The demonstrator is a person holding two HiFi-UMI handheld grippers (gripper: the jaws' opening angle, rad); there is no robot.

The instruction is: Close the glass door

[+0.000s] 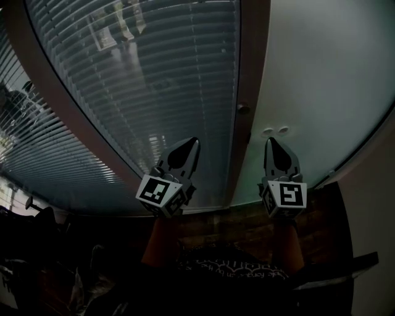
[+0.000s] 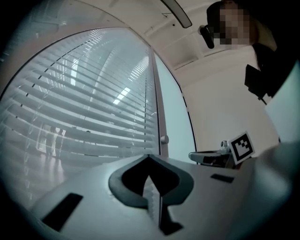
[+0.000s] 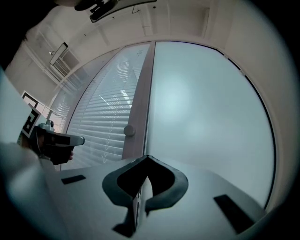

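The glass door [image 1: 154, 80], with slatted blinds behind its pane, fills the left and middle of the head view. Its brown upright frame [image 1: 247, 62] carries a small round knob [image 1: 243, 109], which also shows as the knob [image 2: 164, 139] in the left gripper view and the knob [image 3: 129, 131] in the right gripper view. My left gripper [image 1: 192, 142] points at the pane just left of the frame, shut and empty. My right gripper [image 1: 271, 142] points at the frosted white panel [image 1: 321, 80] right of the frame, also shut on nothing. Neither tip visibly touches the door.
Two small round fittings [image 1: 276, 131] sit low on the white panel. A dark wood-look floor [image 1: 247, 222] runs along the foot of the door. Dark, unclear shapes [image 1: 37, 265] lie at the lower left. A ceiling lamp [image 2: 177, 11] hangs overhead.
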